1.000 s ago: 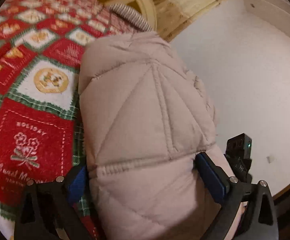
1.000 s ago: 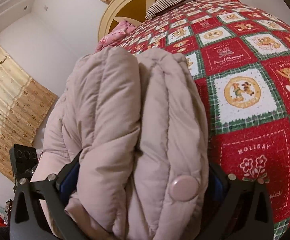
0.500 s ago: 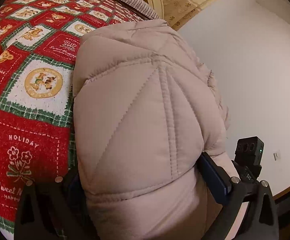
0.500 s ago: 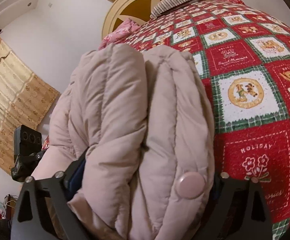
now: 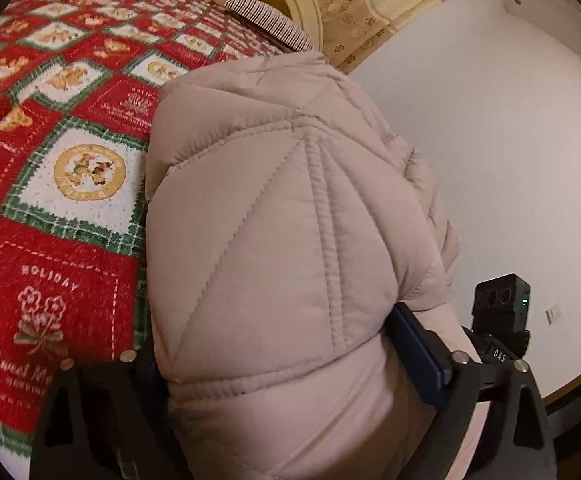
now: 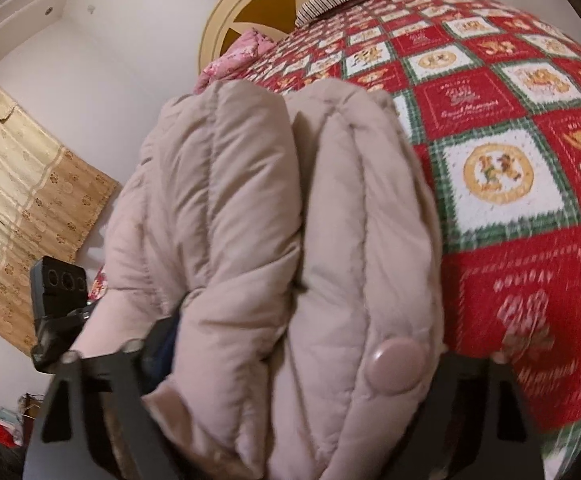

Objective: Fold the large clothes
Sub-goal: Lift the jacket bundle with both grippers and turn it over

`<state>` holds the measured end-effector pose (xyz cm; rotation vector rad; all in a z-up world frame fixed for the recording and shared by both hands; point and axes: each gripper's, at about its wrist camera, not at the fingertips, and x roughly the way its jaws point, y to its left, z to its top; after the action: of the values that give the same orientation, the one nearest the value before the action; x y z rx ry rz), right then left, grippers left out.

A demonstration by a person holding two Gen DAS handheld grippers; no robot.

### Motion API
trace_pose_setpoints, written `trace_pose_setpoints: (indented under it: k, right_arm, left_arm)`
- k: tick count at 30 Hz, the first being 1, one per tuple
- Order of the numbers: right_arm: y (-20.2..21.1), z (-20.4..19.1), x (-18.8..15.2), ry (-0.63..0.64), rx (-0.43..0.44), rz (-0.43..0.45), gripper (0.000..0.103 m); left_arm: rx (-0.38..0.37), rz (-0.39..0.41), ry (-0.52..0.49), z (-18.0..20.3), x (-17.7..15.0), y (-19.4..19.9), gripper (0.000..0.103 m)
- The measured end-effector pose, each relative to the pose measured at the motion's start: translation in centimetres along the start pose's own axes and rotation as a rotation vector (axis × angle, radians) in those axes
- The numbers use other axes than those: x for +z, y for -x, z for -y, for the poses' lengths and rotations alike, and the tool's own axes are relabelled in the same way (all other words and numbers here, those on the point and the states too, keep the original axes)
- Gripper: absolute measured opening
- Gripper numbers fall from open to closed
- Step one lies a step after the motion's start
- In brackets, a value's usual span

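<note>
Fingers (image 5: 418, 344) of both grippers now narrowing harder onto puffy beige quilted jacket (image 5: 274, 240), bunched thick over red-green patchwork bed quilt (image 5: 50, 264); fold bundle being compressed.

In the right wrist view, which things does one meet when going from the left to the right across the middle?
Curtain → white wall → quilted jacket → holiday blanket.

Warm, fairly dim indoor light is spread evenly, with no glare seen. Strong fisheye bending and black corners are shown in both views. The padded coat (image 6: 290, 240) is slightly blurred in the right view; soft shadow is cast beneath it.
</note>
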<state>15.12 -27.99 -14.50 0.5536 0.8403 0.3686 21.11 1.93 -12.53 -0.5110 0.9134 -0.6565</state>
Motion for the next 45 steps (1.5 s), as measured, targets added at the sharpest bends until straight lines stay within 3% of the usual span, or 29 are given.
trace_pose_setpoints:
  k: [8,19,24,28,39,45]
  right_arm:
    - [3.8,-4.4,-3.7,0.036,-0.042,0.01,0.058]
    - [8.7,-7.4,-10.3,0.037,-0.147,0.15,0.051]
    - [10.3,-7.1,-11.1,-0.005,-0.117,0.191,0.046]
    - [13.3,-6.7,-10.8,-0.014,-0.076,0.246,0.045]
    - [25.8,-4.7,-11.6,0.002,-0.222,0.453,0.045]
    - [29.3,-2.1,-12.0,-0.063,-0.303,0.564,0.045]
  left_arm:
    - [-0.065,-0.009,-0.037,1.2,-2.1,4.1,0.087]
    - [-0.124,-0.048,-0.08,3.6,-5.9,6.4,0.087]
    - [-0.143,-0.044,-0.125,6.0,-6.5,6.9,0.087]
    - [-0.208,-0.048,-0.169,9.1,-5.8,6.0,0.087]
    - [-0.393,-0.17,-0.334,22.0,-6.3,-0.9,0.087]
    - [-0.441,-0.253,-0.397,27.5,-7.5,-5.9,0.087]
